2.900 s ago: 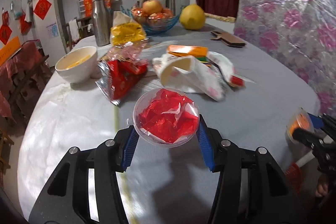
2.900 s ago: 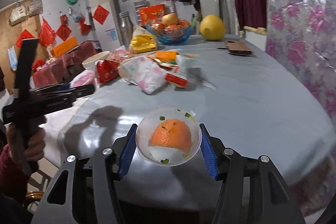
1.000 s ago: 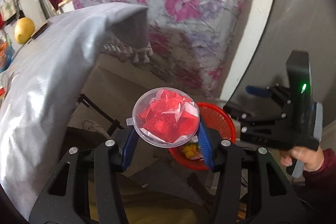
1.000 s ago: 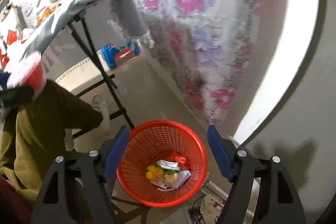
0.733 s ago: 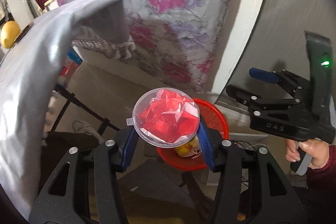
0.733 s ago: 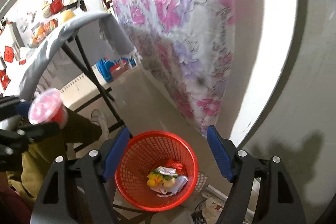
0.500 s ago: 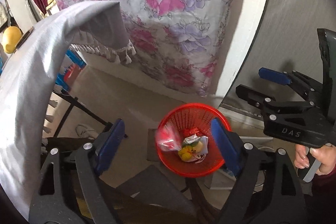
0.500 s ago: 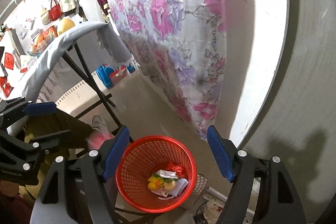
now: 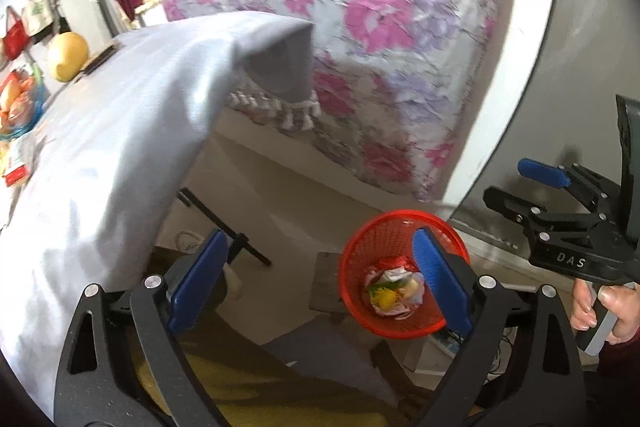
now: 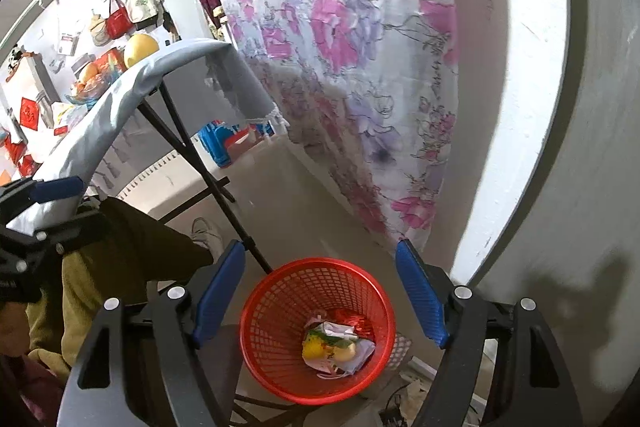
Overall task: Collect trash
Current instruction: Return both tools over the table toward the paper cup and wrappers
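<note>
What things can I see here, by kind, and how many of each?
Red mesh plastic baskets: 1
Hand-held grippers, left gripper and right gripper: 2
Round yellow fruits on the table: 1
Hanging bags: 3
Total: 7

A grey tablecloth (image 9: 120, 131) drapes the folding table at left; a floral sheet (image 10: 352, 67) hangs across the frame's centre, bags (image 10: 128, 11) hanging upper left.
</note>
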`<state>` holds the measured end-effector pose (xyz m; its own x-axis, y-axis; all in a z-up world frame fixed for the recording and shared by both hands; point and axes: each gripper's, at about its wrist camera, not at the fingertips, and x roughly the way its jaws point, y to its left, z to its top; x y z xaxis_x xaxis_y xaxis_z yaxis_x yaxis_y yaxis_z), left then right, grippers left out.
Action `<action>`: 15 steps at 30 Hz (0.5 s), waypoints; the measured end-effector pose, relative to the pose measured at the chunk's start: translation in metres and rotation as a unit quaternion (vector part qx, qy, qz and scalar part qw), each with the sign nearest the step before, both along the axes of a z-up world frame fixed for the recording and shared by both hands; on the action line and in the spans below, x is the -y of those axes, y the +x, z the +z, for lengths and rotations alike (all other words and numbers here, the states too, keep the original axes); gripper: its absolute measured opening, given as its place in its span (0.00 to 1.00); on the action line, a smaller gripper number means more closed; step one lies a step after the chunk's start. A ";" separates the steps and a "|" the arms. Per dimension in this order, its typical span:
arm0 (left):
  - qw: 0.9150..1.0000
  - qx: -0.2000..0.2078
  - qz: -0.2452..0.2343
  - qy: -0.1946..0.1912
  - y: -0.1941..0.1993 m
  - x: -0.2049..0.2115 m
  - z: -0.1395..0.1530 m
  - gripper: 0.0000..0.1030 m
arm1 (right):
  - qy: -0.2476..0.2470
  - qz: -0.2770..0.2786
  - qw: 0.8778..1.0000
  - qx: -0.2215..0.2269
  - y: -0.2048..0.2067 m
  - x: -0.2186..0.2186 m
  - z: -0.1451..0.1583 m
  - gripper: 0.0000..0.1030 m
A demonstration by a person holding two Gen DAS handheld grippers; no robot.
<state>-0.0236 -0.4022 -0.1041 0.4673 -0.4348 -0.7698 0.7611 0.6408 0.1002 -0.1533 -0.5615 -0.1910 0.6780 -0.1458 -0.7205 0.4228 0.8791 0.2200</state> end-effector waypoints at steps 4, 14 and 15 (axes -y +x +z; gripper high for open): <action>1.000 0.016 0.020 -0.011 0.004 -0.016 0.010 0.89 | 0.000 0.006 1.000 0.004 0.002 -0.004 0.004 0.76; 0.992 0.053 0.113 -0.032 0.032 -0.084 0.034 0.93 | 0.024 0.040 0.998 0.030 0.016 -0.023 0.026 0.84; 0.990 0.054 0.127 -0.034 0.037 -0.095 0.036 0.93 | 0.024 0.046 0.998 0.031 0.020 -0.028 0.029 0.84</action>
<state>0.0132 -0.3074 -0.0679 0.6472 -0.3416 -0.6815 0.5609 0.8188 0.1222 -0.1334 -0.5340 -0.1619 0.7297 -0.0478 -0.6821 0.3260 0.9012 0.2856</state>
